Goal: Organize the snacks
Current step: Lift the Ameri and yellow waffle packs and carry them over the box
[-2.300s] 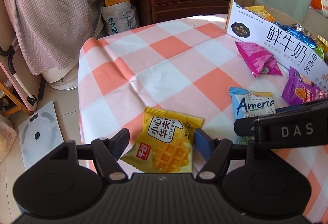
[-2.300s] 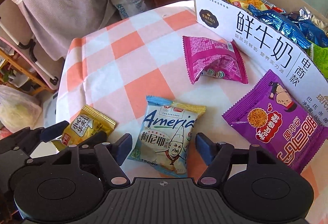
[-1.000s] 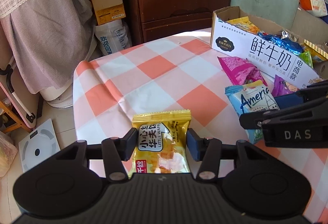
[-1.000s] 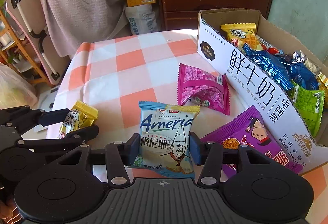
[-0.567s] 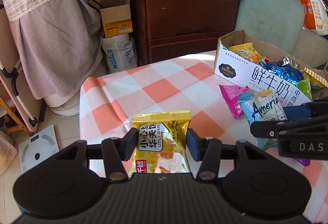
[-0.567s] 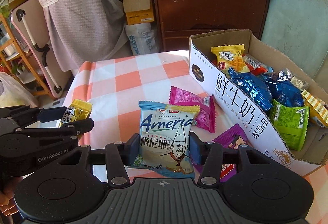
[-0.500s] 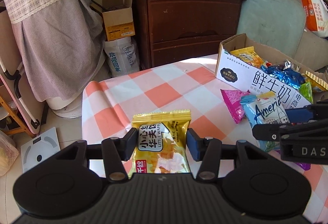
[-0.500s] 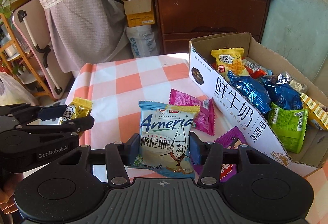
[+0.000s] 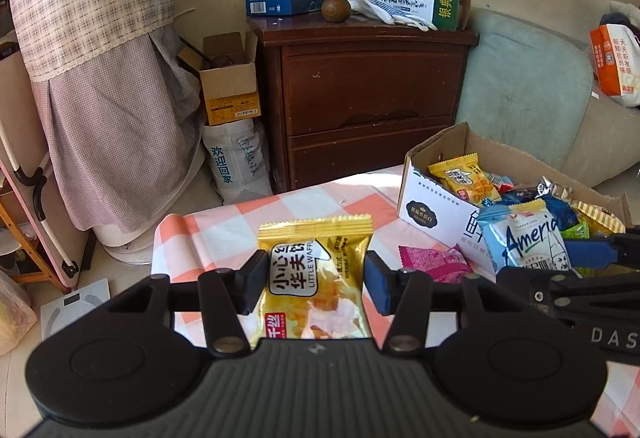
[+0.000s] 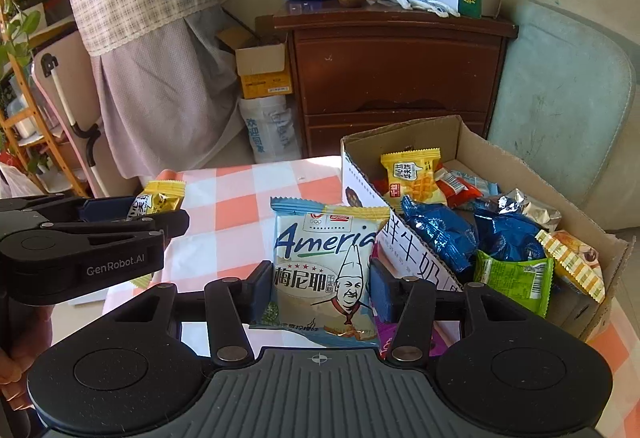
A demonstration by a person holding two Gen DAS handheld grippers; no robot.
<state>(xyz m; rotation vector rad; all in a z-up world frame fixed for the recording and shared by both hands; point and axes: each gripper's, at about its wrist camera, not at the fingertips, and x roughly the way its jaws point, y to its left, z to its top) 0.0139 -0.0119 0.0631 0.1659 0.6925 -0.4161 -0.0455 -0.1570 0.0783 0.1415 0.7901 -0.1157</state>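
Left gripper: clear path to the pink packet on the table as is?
Probably not yet. The left gripper is shut on the yellow waffle packet, so its jaws are occupied. The pink packet lies uncovered beside the cardboard box.

Blue snack packet point(image 10: 328, 262) in right gripper point(image 10: 318, 296)

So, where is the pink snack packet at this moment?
In the left wrist view the pink snack packet lies on the checkered tablecloth, right of centre, just in front of the cardboard box.
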